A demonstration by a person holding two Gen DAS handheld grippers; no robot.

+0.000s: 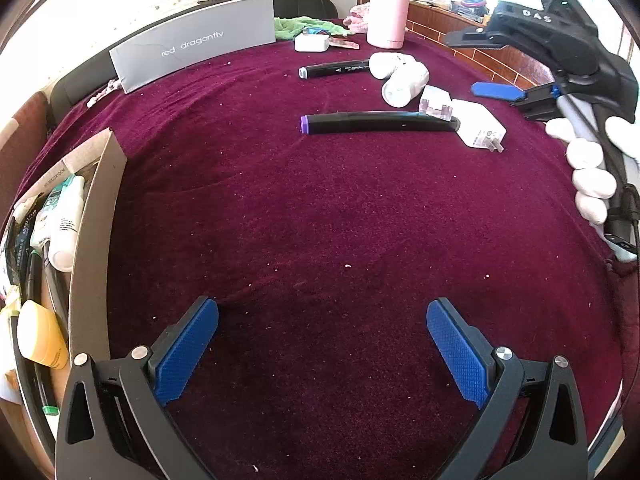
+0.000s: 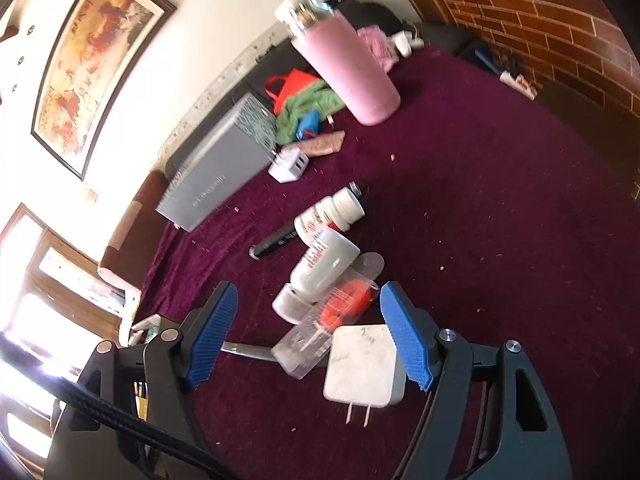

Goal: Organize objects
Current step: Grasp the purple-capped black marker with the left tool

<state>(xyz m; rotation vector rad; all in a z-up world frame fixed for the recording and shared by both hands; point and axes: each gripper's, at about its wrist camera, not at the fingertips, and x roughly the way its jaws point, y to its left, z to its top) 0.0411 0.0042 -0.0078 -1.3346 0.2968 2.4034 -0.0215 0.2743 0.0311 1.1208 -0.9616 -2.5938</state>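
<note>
My left gripper is open and empty above the maroon cloth, beside a cardboard box at the left that holds tubes, markers and a yellow jar. A purple-capped black marker, a second black marker, two white bottles, a clear plastic case and a white plug adapter lie ahead. My right gripper is open above the white plug adapter, the clear case with an orange item and the two white bottles. The right gripper also shows in the left wrist view.
A pink flask stands at the back, with a grey "red dragonfly" box, a small white charger and green cloth near it. A brick-patterned wall borders the right side.
</note>
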